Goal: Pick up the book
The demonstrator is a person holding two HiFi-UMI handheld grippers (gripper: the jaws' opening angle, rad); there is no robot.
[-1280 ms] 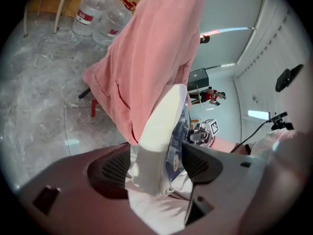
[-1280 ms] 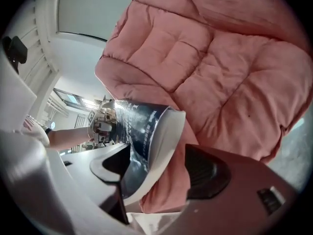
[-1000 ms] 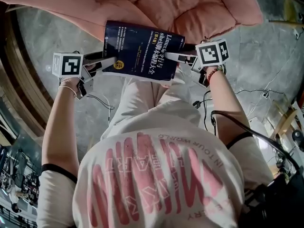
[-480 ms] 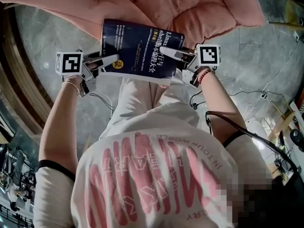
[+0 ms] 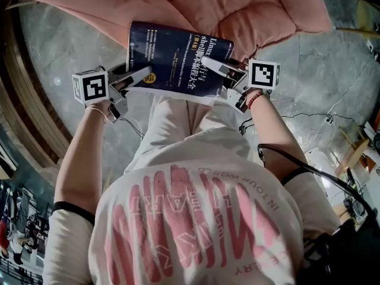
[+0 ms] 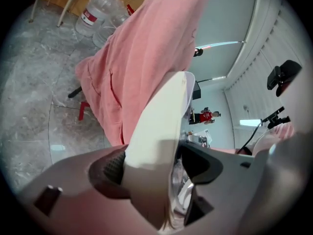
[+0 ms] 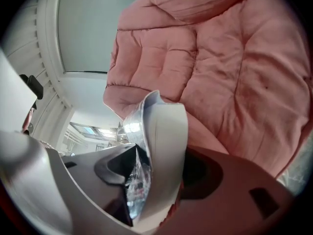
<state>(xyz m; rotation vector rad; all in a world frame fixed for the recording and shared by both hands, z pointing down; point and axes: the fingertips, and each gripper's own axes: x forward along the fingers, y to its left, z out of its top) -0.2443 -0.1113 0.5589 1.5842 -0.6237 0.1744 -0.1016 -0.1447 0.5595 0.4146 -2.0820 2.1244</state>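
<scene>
Dark-blue glossy book (image 5: 178, 61) sits at the pink cushion's (image 5: 249, 10) front edge. It looks thick, probably heavy, with a slick cover. Left gripper (image 5: 141, 75) clamps one side edge — right gripper (image 5: 209, 62), jaws just closing, pinches the other. Best hold — deep over the page block.

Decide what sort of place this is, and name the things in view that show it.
Probably an indoor lounge or office corner: a polished grey marble floor, a pink quilted seat cushion, and large water-cooler bottles standing on that floor.
</scene>
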